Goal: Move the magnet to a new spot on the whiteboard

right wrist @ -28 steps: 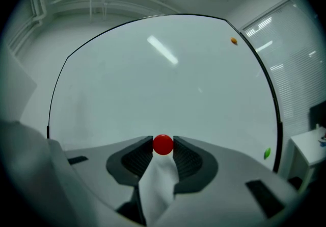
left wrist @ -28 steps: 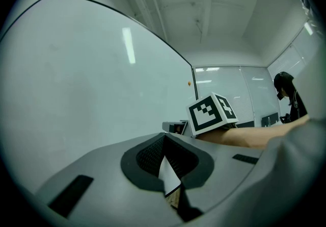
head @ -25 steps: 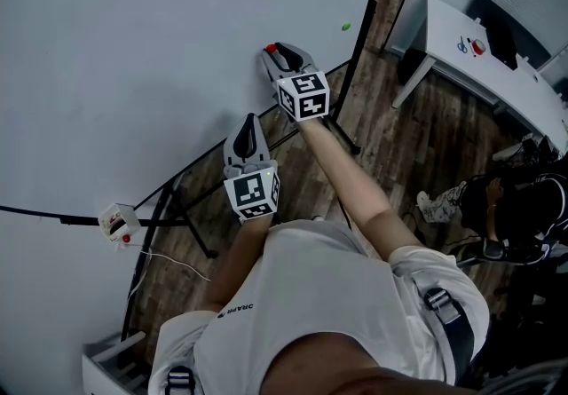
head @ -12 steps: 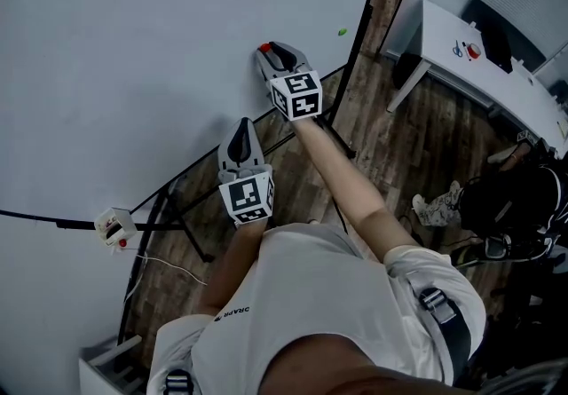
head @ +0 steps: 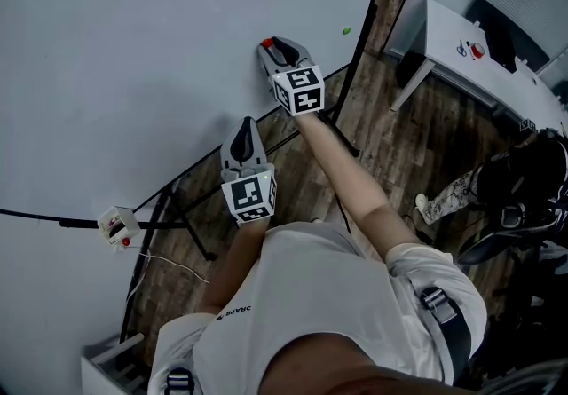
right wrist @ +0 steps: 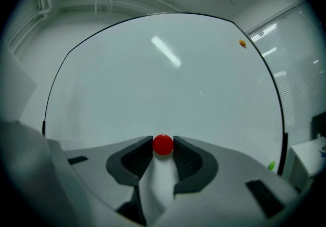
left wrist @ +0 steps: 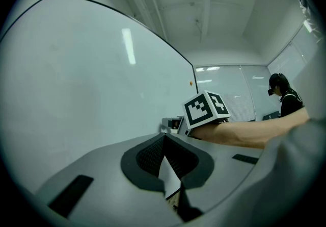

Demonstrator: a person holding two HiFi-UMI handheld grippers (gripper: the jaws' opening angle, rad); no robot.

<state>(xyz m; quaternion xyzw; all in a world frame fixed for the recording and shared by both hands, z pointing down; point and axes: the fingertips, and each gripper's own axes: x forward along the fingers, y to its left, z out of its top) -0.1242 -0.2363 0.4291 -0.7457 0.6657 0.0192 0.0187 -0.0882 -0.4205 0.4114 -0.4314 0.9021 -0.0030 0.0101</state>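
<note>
A small red magnet [right wrist: 163,145] sits pinched between the tips of my right gripper [right wrist: 163,146], which is shut on it right at the face of the whiteboard [right wrist: 163,83]. In the head view the red magnet [head: 267,43] shows at the nose of the right gripper [head: 270,48], low on the whiteboard [head: 133,47] near its right edge. My left gripper [head: 246,125] hangs lower and nearer to me, off the board, with its jaws together and nothing in them. In the left gripper view, the left gripper [left wrist: 164,138] has its pads meeting at the tip.
A green magnet [head: 346,30] clings near the board's right edge, and an orange magnet [right wrist: 242,43] higher up. The board's black stand legs [head: 177,207] spread over the wooden floor. A white desk [head: 497,74] and a person [head: 524,189] are at the right.
Both grippers and the red magnet stay where they were. The person at the right edge has shifted.
</note>
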